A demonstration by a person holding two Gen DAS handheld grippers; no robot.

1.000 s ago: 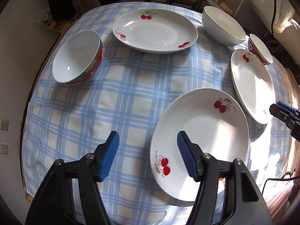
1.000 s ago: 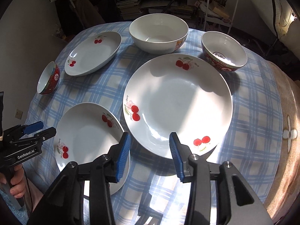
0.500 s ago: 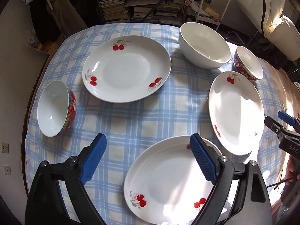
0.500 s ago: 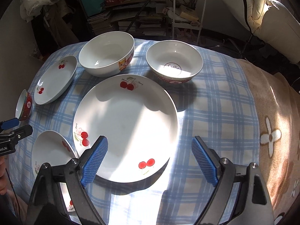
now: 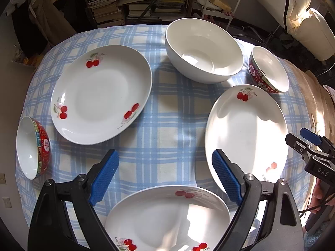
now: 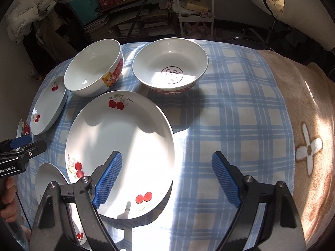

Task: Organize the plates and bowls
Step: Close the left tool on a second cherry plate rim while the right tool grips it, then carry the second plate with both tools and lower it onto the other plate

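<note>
Both grippers, left gripper (image 5: 165,177) and right gripper (image 6: 166,178), are being carried wide open and empty, jaws just spread, over still-unstacked cherry plates (image 5: 247,129).

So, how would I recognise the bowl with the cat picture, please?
Look at the blue checked tablecloth, far side, beyond the big cherry plate. Two bowls stand side by side there. It is the left, deeper white bowl, with an orange cartoon cat outside; its neighbour has a red patterned outside.

Cherry plates (image 5: 100,93) — bowls (image 5: 204,53) — checked cloth (image 5: 167,121)
</note>
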